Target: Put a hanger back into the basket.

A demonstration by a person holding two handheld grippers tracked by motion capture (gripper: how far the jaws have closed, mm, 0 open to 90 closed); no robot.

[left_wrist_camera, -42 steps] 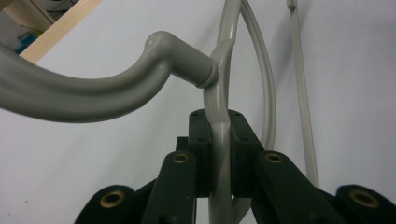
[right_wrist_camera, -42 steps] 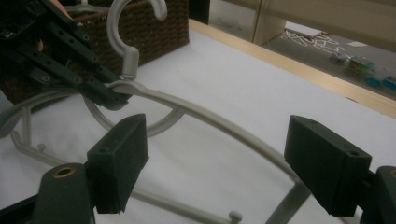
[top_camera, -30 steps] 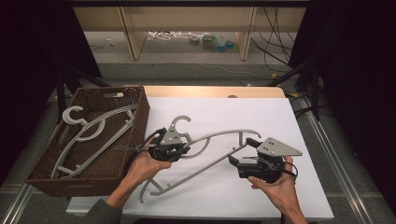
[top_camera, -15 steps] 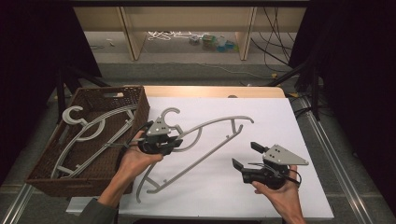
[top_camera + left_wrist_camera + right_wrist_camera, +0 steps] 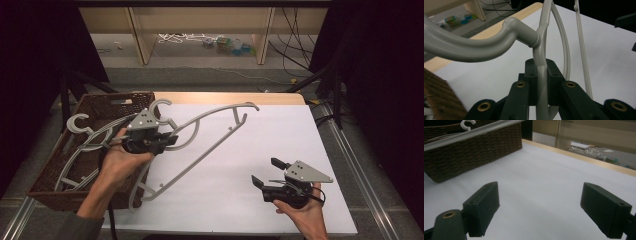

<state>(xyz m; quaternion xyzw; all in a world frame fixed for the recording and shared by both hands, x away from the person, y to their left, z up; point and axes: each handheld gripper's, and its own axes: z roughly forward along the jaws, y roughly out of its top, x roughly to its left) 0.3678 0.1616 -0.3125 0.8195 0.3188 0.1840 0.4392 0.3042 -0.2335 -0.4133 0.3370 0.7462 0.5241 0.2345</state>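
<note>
The left tongs (image 5: 167, 141) hide part of the grey hanger (image 5: 210, 130); the hanger's lower end (image 5: 541, 110) is cut off between the jaws.

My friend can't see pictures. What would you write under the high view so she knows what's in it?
A person's left hand-held gripper is shut on a grey clothes hanger, lifting it beside a brown wicker basket that already holds other grey hangers. The right hand-held gripper hovers open and empty above the white table.
</note>
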